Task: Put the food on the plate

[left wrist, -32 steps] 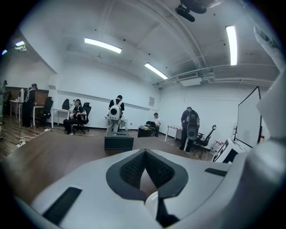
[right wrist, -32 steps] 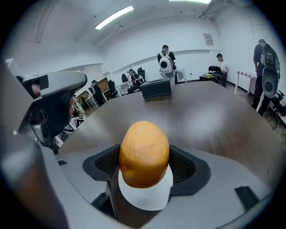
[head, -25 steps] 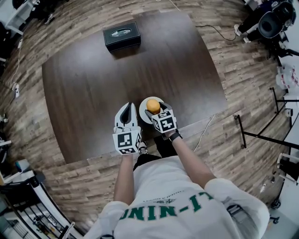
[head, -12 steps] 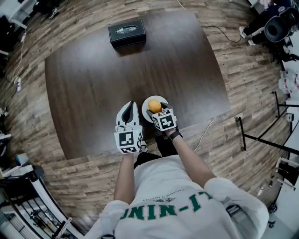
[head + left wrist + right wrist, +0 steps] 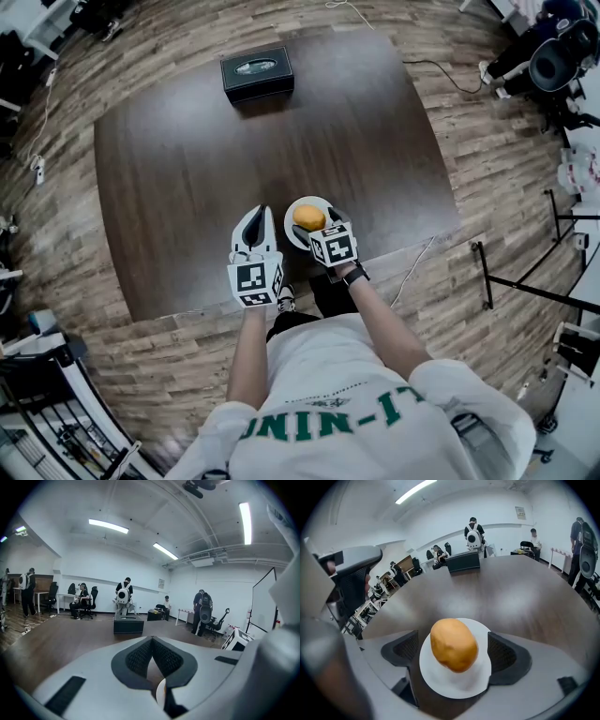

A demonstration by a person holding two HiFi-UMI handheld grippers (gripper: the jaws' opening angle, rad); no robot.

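Food (image 5: 453, 641) sits on the plate (image 5: 440, 684) between the opening right tongs (image 5: 455, 653), untouched. Left tongs (image 5: 152, 641) are closed just beside; a black box (image 5: 257, 73) stands far across the table (image 5: 187, 169).

Operator wears a white short-sleeved T-shirt (image 5: 375, 394) with green block lettering (image 5: 323, 419) across the chest, dark trousers (image 5: 298, 321), and a black wristband (image 5: 353, 275) on the right wrist

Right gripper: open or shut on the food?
Open, jaws opening: both pads stand clear of the food, which sits on the plate.
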